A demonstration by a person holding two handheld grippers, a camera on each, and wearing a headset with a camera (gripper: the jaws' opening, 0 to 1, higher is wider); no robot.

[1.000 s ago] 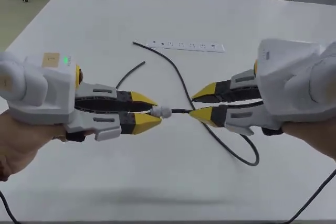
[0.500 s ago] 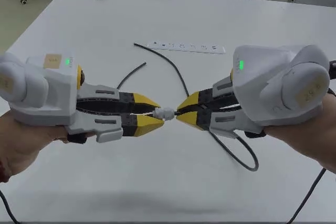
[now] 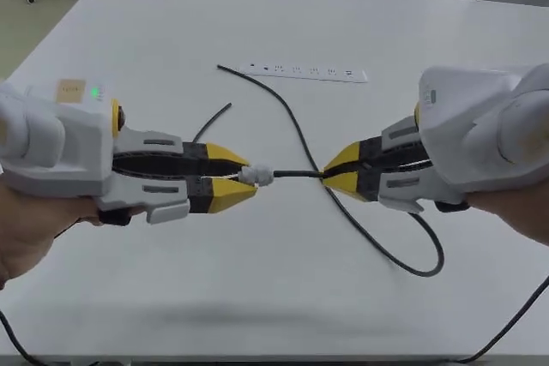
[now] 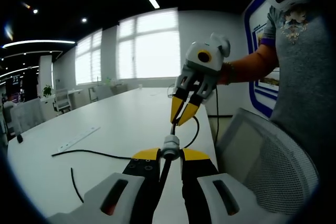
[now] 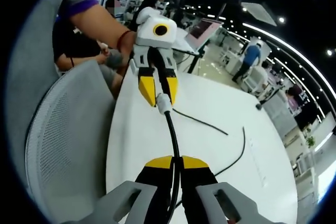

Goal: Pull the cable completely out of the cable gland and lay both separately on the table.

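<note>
Clamping the white cable gland [image 3: 260,177] in your left gripper [image 3: 244,178] and the black cable [image 3: 292,174] in your right gripper [image 3: 330,174], mid-frame above the table [image 3: 257,280], you're mid-pull by my read: cable is threaded through the gland, neither piece laid down yet.

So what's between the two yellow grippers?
A short straight stretch of black cable, seen in the head view. It runs from the white cable gland in the left gripper to the right gripper.

Head view: downward, close. Gripper views face each other, apparently level, sharing cable [image 5: 173,135].
</note>
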